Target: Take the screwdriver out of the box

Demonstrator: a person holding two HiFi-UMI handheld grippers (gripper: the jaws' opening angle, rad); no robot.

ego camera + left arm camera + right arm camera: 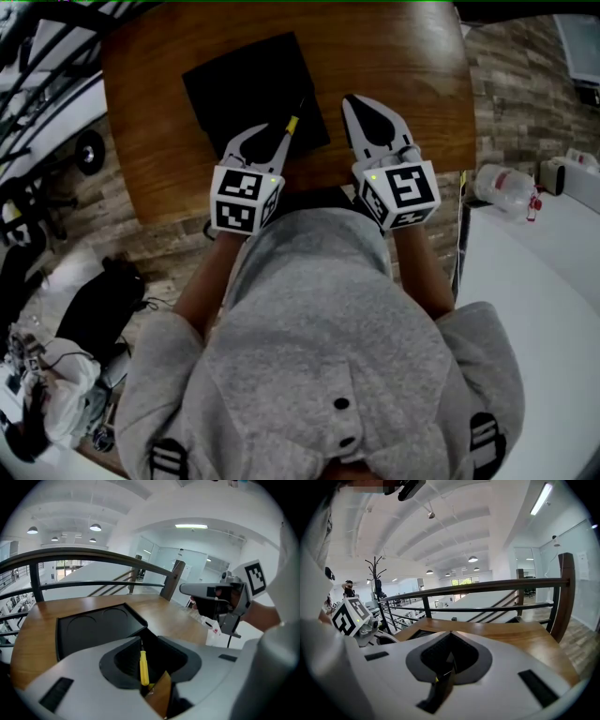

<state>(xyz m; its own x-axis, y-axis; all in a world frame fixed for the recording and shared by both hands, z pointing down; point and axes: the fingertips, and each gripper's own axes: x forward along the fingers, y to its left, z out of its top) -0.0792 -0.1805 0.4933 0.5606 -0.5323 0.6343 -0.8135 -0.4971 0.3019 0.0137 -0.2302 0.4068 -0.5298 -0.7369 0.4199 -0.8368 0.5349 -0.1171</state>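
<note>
Between parted fingers (79, 672) of the left gripper (150, 638) — yellow screwdriver (144, 667)

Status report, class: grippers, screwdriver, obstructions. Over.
Left gripper fingers apart, yellow screwdriver between them. Right gripper shut, empty, right of the black box. Screwdriver tip over box's near corner. No obstruction seen.

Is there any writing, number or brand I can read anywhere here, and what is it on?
No readable text anywhere.
left marker cube, right marker cube: black-and-white square patterns, no letters.
bottle: red marking, too small to read.
</note>
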